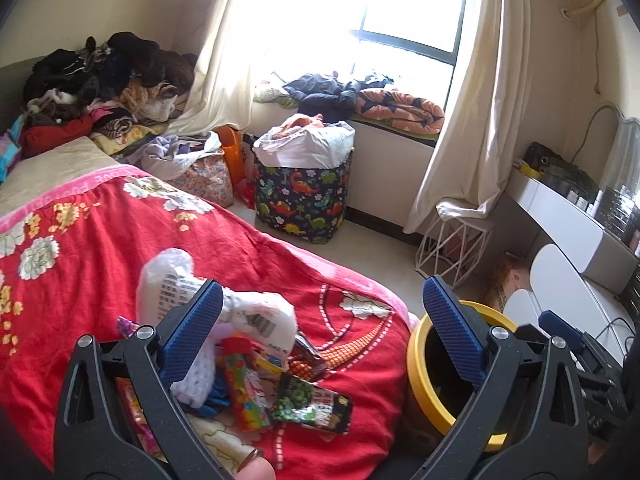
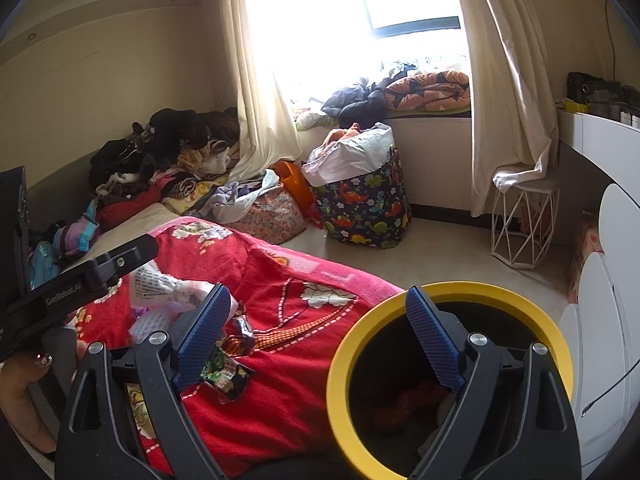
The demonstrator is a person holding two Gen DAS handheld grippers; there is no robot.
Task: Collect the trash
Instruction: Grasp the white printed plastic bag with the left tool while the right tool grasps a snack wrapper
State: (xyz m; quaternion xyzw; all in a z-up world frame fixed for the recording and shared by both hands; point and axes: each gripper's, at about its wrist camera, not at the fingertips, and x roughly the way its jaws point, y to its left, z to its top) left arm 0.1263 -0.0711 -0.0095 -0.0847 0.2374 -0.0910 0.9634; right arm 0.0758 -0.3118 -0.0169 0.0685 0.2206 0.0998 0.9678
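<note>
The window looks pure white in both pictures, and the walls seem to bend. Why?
Left wrist view: daylight overexposes the window, washing out the panes and the curtain edge. Right wrist view: the same glare at the window; the fisheye lens bows the walls and darkens the corners, while the yellow-rimmed bin inside stays in shadow.

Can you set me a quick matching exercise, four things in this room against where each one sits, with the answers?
Things:
1. yellow-rimmed bin
2. dinosaur-print basket
3. dark snack wrapper
4. orange patterned quilt

Places:
A. on the window ledge
B. on the red blanket, among the other litter
C. on the floor by the window, stuffed with cloth
D. right beside the bed's edge, under the right gripper

Pairs: 1-D, 2-C, 3-B, 4-A
</note>
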